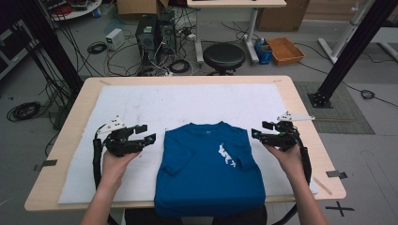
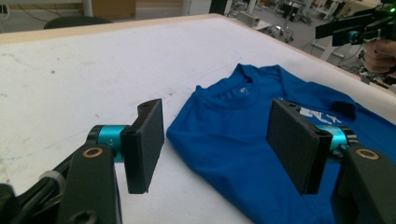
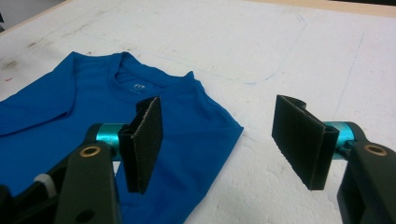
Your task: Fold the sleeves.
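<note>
A blue T-shirt (image 1: pixel 209 164) with a white chest print lies flat on the white mat (image 1: pixel 141 105), collar toward the far side and both sleeves folded in. Its hem hangs over the table's near edge. My left gripper (image 1: pixel 145 133) is held just off the shirt's left shoulder, open and empty. In the left gripper view the jaws (image 2: pixel 217 140) stand wide above the mat and the shirt's edge (image 2: pixel 224 121). My right gripper (image 1: pixel 261 130) hovers by the shirt's right shoulder, also open and empty. In the right gripper view it (image 3: pixel 219 140) frames the shirt's corner (image 3: pixel 56 126).
The wooden table (image 1: pixel 300 117) borders the mat on all sides. Behind it on the floor stand a black stool (image 1: pixel 224 56), computer towers (image 1: pixel 155 33), an orange tray (image 1: pixel 285 50) and loose cables. Black frame posts (image 1: pixel 342 56) rise at both sides.
</note>
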Motion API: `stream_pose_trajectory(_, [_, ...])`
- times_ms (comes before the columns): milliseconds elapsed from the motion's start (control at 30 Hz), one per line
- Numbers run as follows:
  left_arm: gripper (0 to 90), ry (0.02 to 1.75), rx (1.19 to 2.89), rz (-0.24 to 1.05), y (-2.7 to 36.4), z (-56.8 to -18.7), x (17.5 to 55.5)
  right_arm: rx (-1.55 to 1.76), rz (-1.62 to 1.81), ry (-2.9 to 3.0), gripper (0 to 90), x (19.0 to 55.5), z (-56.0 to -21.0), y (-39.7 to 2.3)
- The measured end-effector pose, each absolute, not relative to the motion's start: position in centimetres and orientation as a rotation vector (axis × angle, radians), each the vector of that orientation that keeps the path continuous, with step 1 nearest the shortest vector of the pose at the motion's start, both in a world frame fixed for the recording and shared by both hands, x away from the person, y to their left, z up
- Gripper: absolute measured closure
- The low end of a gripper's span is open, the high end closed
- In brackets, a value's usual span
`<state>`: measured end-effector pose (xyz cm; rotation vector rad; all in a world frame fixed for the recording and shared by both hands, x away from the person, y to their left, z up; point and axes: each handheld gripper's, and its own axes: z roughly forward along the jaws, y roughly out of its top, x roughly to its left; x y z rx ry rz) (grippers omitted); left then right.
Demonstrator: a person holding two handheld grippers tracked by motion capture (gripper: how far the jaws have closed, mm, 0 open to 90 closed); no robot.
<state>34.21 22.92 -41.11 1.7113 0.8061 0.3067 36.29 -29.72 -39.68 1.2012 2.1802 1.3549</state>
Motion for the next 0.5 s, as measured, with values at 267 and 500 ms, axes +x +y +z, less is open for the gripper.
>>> stream_pose_trajectory(267, [36.4,0.795,1.751,0.329,22.37,-41.04,34.30,1.198,1.352,2.184,33.8,36.16,-39.65,-29.96])
stream_pose_trajectory(500, [36.5,0.788,1.748,0.311,22.23,-41.11,34.39,1.208,1.350,2.183,33.7,36.12,-39.66,-30.20])
